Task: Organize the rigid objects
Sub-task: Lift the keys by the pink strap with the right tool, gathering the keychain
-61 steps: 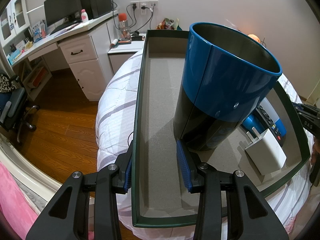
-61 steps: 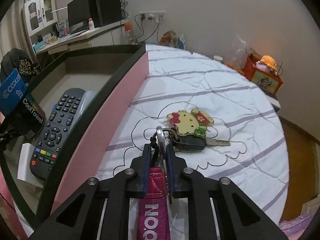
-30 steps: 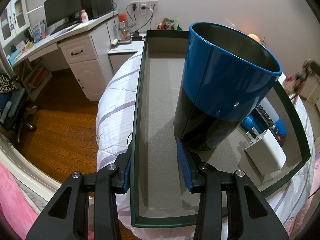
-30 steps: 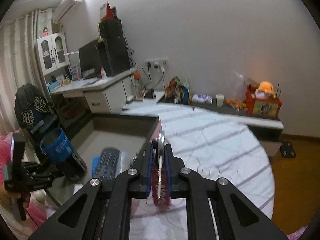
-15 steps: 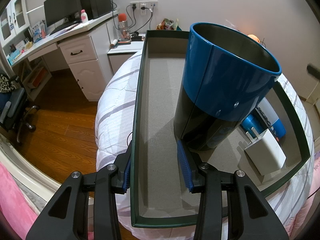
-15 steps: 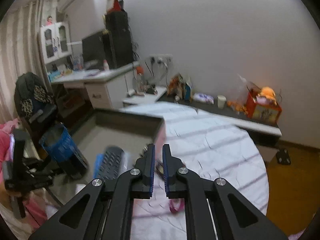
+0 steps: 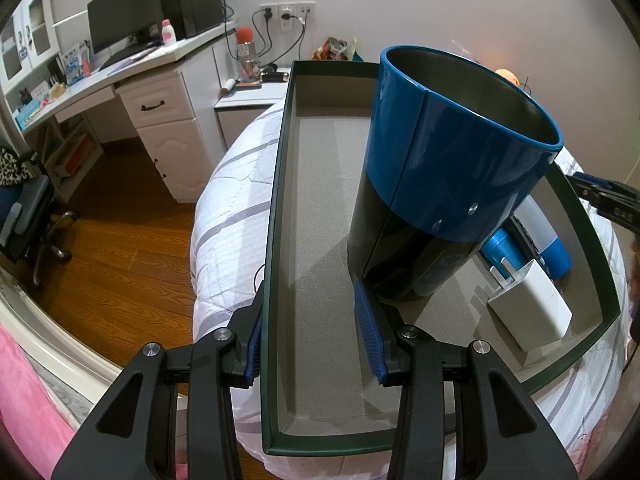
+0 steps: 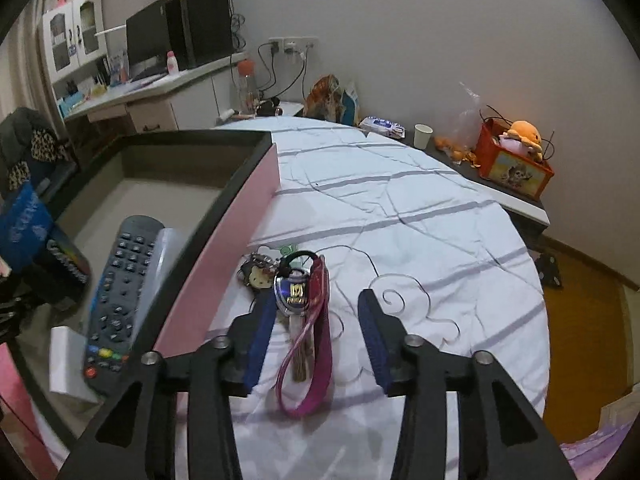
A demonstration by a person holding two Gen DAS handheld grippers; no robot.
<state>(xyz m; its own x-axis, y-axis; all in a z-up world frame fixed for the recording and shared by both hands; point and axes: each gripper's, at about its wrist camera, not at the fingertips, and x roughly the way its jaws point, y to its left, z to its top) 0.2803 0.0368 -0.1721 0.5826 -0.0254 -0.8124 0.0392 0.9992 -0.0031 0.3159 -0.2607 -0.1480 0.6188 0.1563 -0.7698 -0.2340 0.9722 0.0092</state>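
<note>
A bunch of keys with a pink lanyard and a cartoon charm lies on the white bedspread, just outside the box's pink outer wall. My right gripper hovers over it with its jaws opening; the keys lie between the fingers, untouched by the pads. The dark-rimmed box holds a tall blue and black can, a white charger and a blue bottle. My left gripper straddles the box's near left wall, open, its inner finger by the can's base.
A grey remote lies inside the box along its right wall. The round bed drops to a wooden floor on both sides. A desk with a monitor stands behind, and a low shelf with a red toy box runs along the wall.
My right gripper has come down from mid-air toward the bed and opened. The keys it held now lie on the bedspread beside the box. The left gripper has not moved.
</note>
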